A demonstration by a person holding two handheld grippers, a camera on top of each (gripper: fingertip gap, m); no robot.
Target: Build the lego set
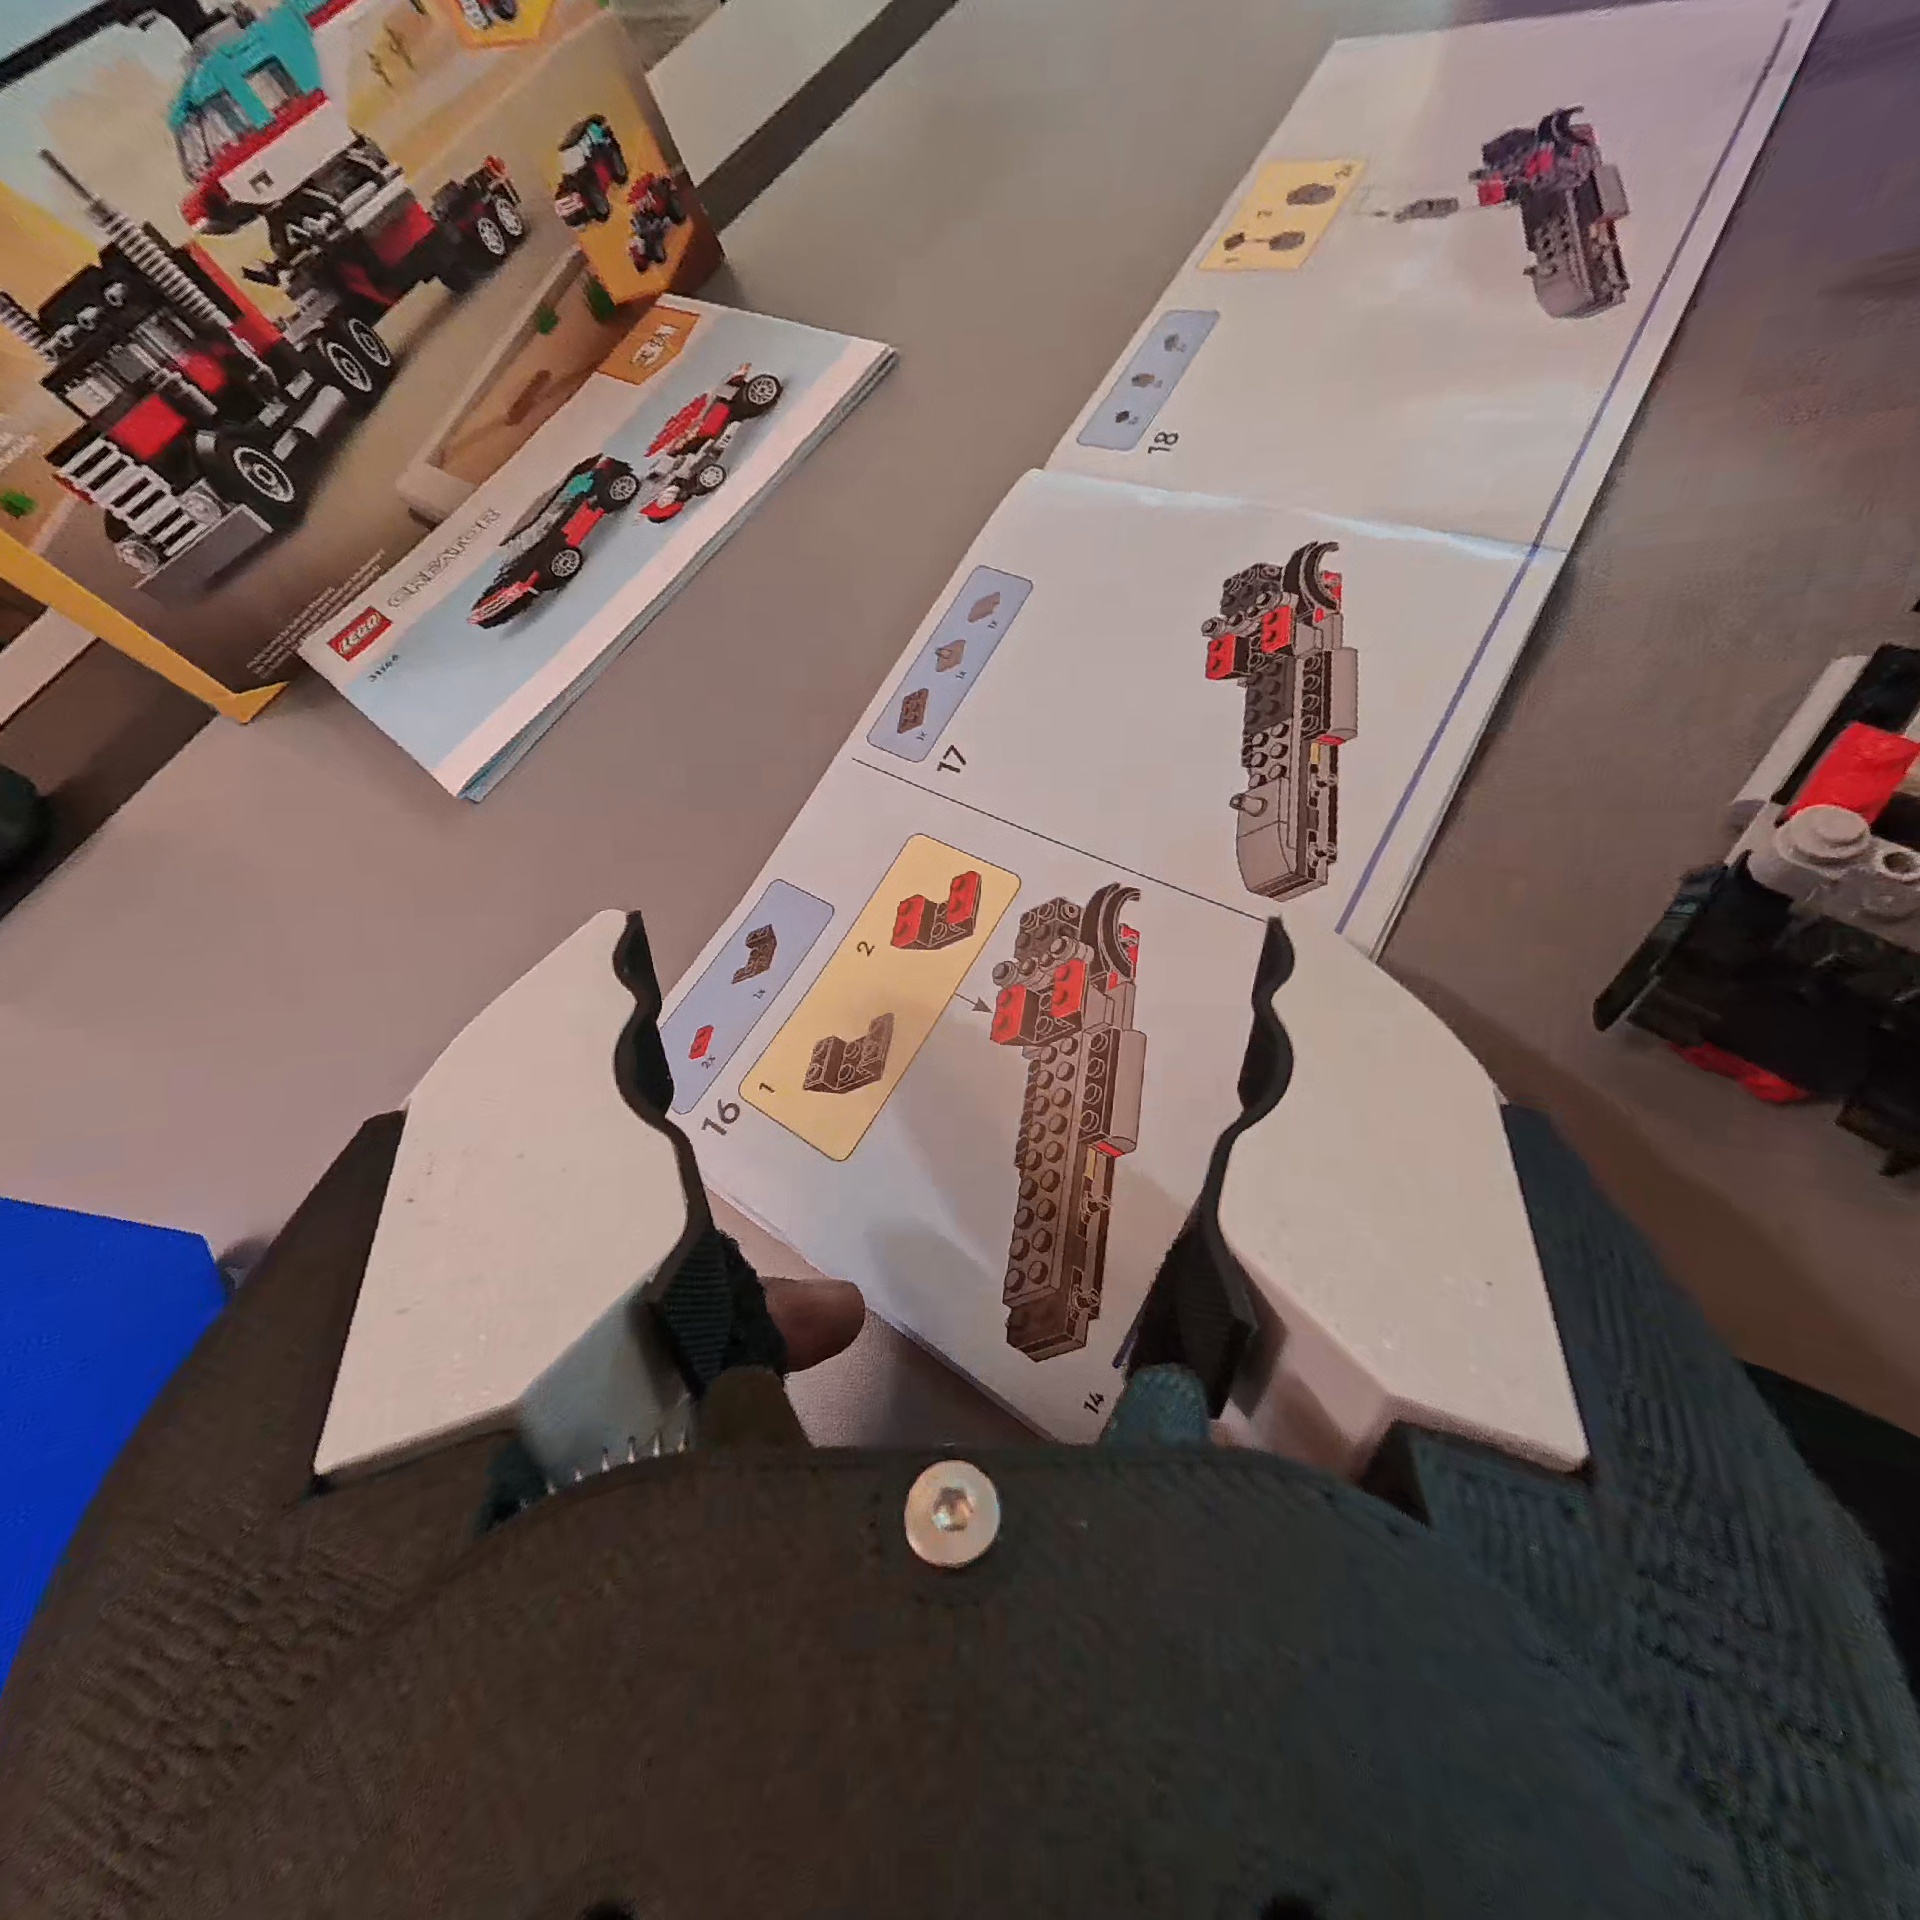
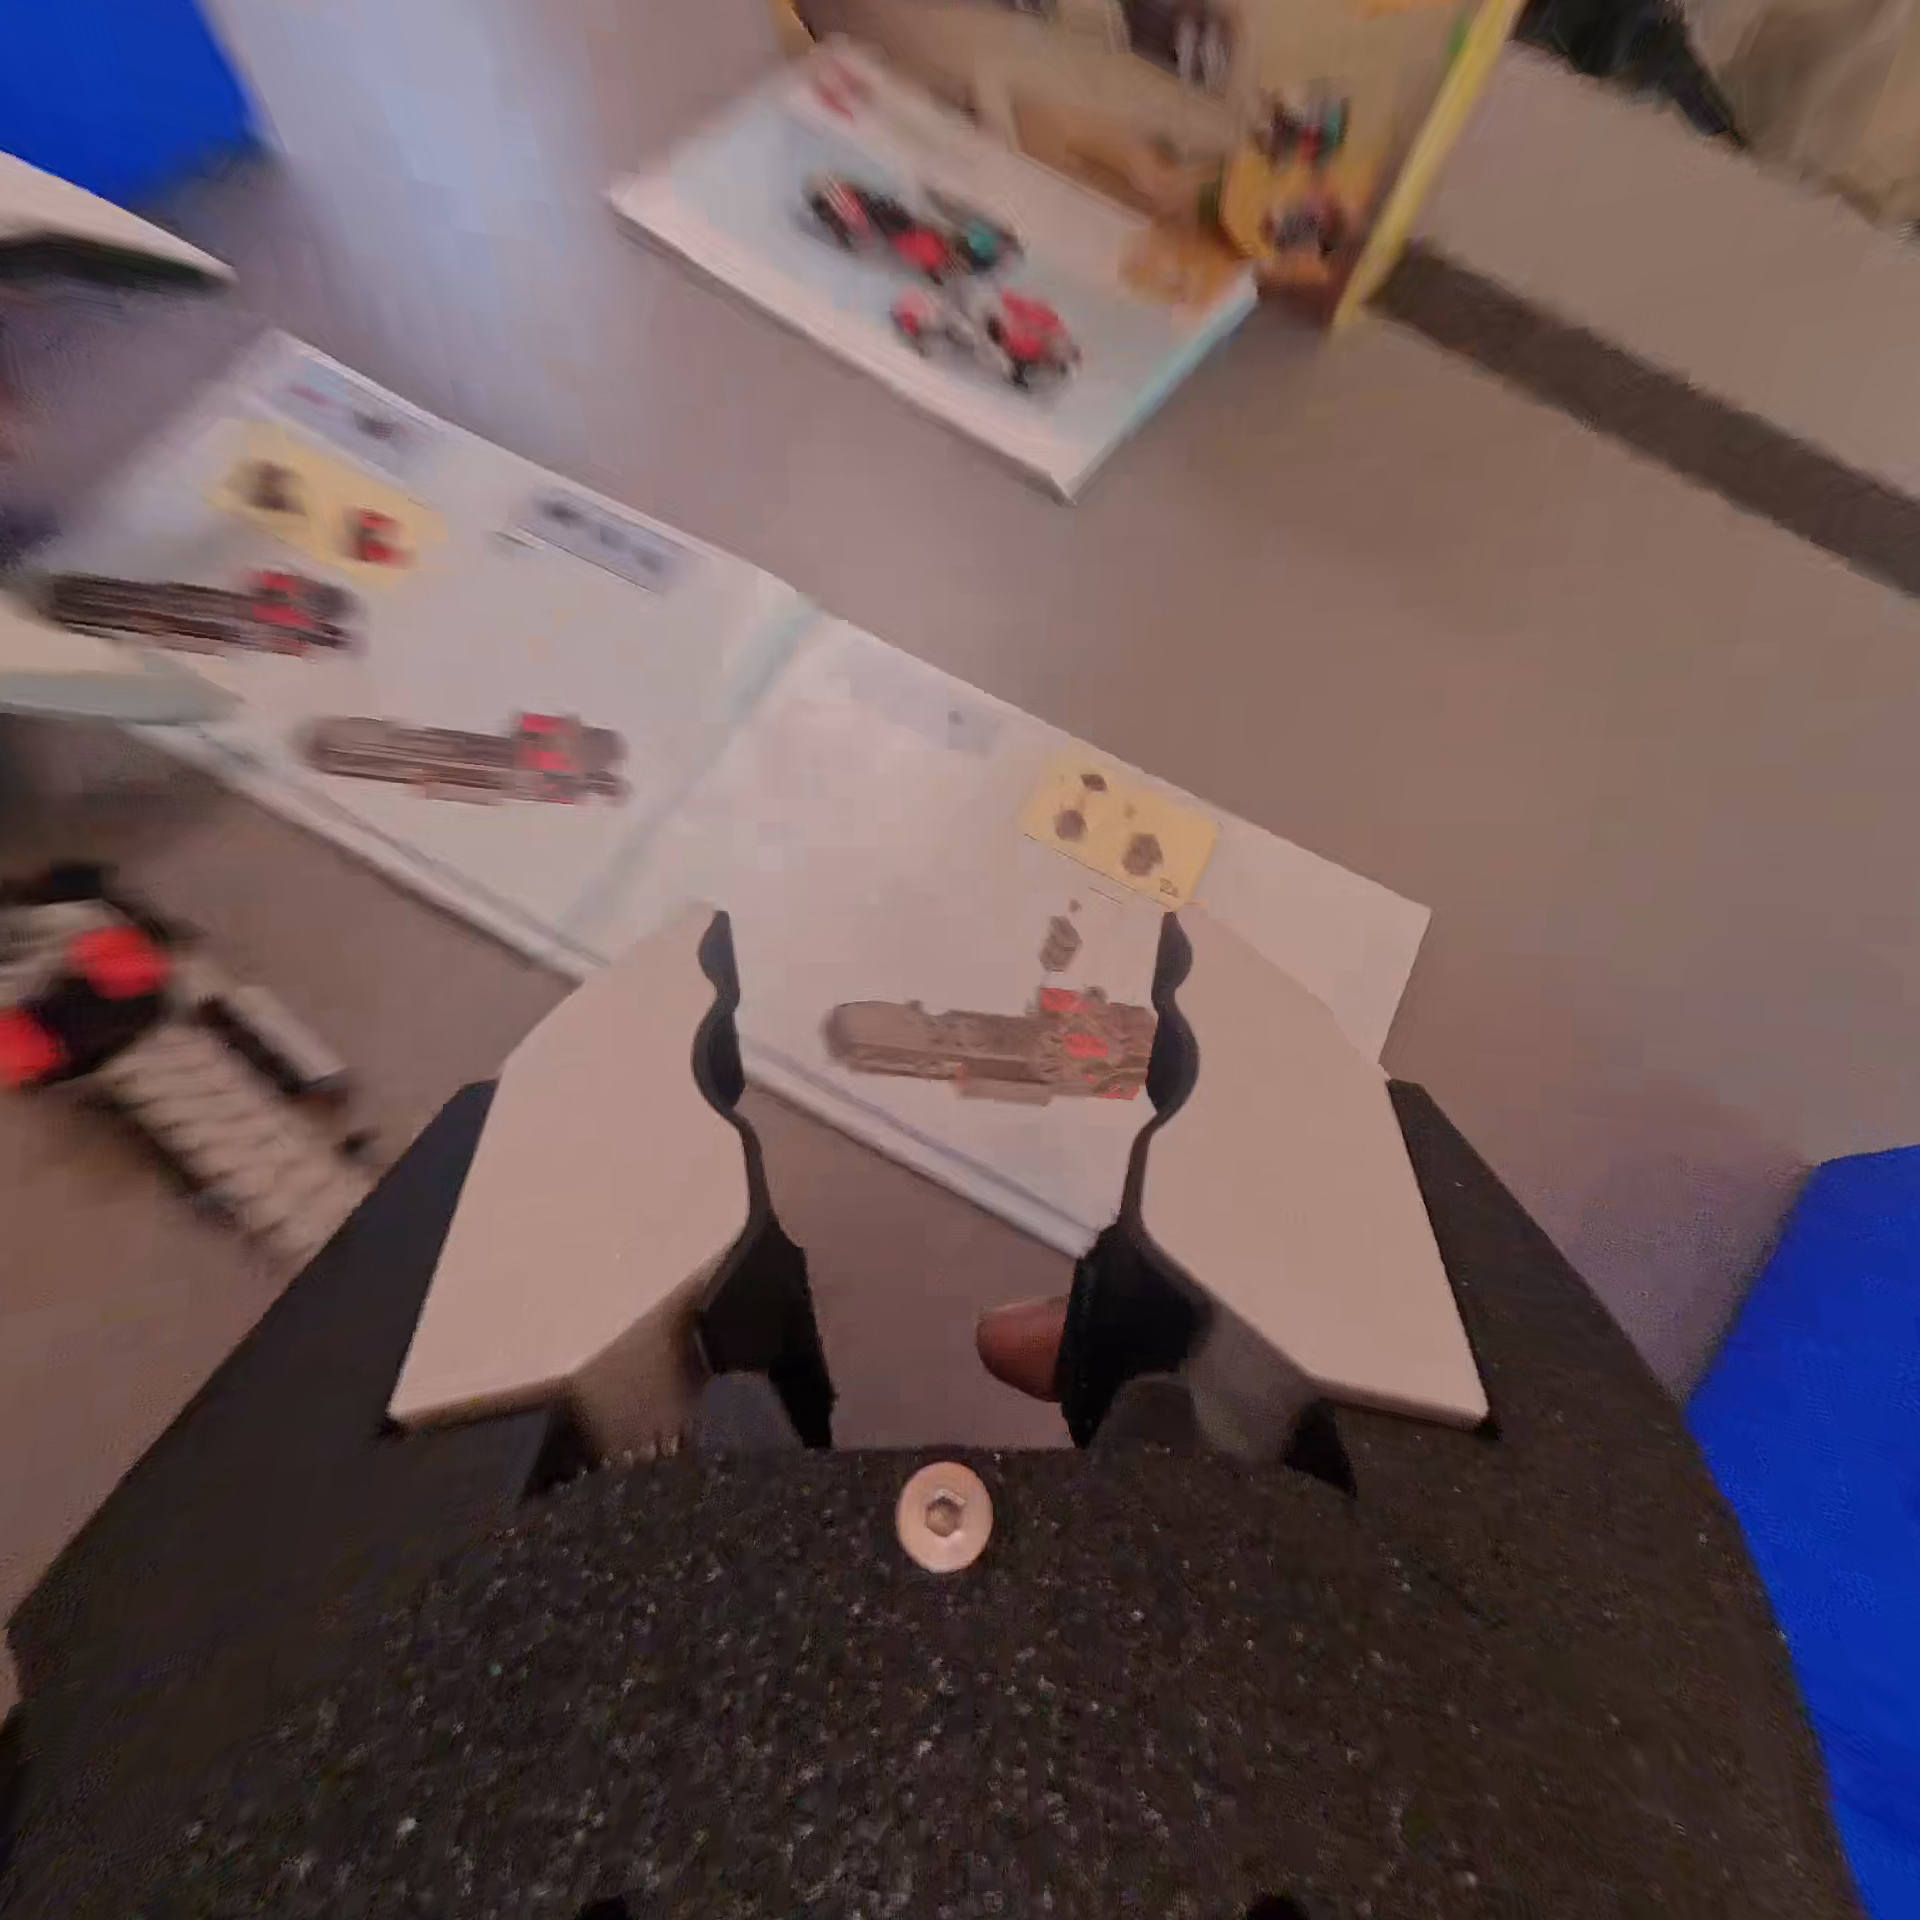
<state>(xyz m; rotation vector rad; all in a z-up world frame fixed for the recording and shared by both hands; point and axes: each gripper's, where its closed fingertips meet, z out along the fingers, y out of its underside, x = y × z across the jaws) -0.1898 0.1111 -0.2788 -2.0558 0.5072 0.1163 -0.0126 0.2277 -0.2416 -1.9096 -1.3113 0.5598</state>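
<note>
— Fingers?
— I see both wide and empty: left gripper [image 1: 951, 966] and right gripper [image 2: 943, 961] over the open paper instruction booklet [image 1: 1226, 665].
— The model?
— Partly built black, red and grey lego truck [image 1: 1808, 935], right edge, on the grey worktop [image 1: 260, 935].

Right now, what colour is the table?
Plain grey table, clearest in the left wrist view.

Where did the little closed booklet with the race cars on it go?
In the left wrist view the closed booklet lies flat on the grey table, upper left, right in front of the set's box and left of the open instruction book.
</note>
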